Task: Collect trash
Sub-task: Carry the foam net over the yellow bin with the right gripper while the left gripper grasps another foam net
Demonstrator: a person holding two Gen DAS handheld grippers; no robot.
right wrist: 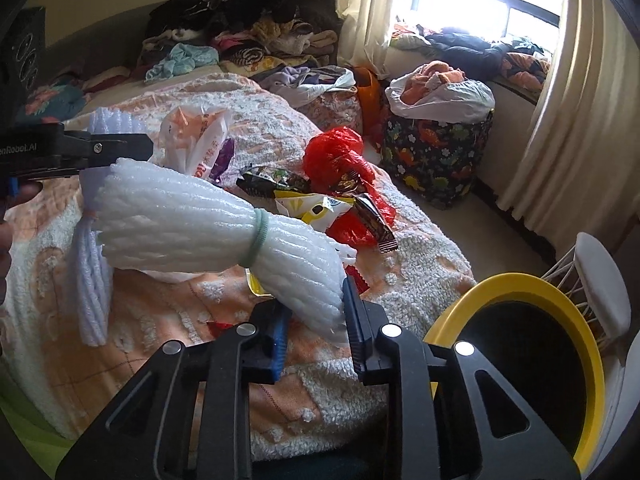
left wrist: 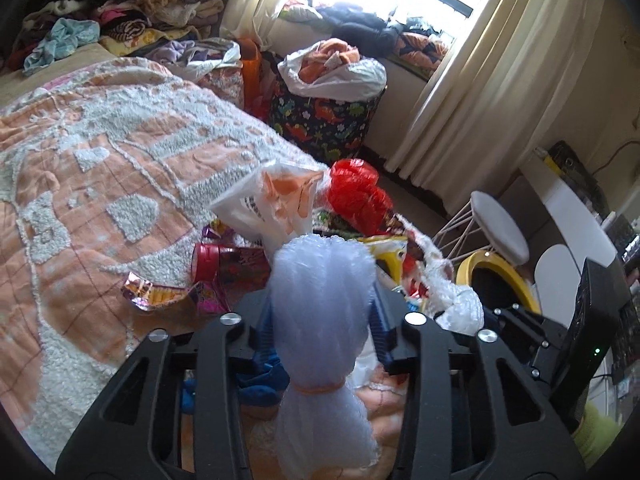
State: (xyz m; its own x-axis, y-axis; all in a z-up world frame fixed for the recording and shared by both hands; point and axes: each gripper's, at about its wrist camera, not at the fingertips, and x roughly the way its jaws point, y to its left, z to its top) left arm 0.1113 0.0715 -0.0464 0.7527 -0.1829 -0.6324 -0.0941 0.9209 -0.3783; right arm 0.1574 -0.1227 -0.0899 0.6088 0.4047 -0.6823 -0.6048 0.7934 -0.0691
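Observation:
My left gripper (left wrist: 322,312) is shut on a bundle of pale foam netting (left wrist: 320,304) tied with an orange band, held above the bed; it also shows in the right wrist view (right wrist: 94,220) with the left gripper (right wrist: 80,152). My right gripper (right wrist: 316,328) is shut on a second white foam-net bundle (right wrist: 208,220) with a green band. More trash lies on the orange-and-white bedspread (left wrist: 100,168): a red plastic bag (right wrist: 340,156), a white-and-orange bag (right wrist: 200,140), snack wrappers (right wrist: 320,204) and a red can (left wrist: 208,260). A yellow-rimmed black bin (right wrist: 520,360) stands at the right.
A dinosaur-print basket (left wrist: 324,120) topped with a white bag of clothes stands by the window. Piles of clothes (right wrist: 240,32) cover the far end of the bed. A white wire stool (left wrist: 496,228) stands behind the bin. A black box (left wrist: 592,312) is at the right.

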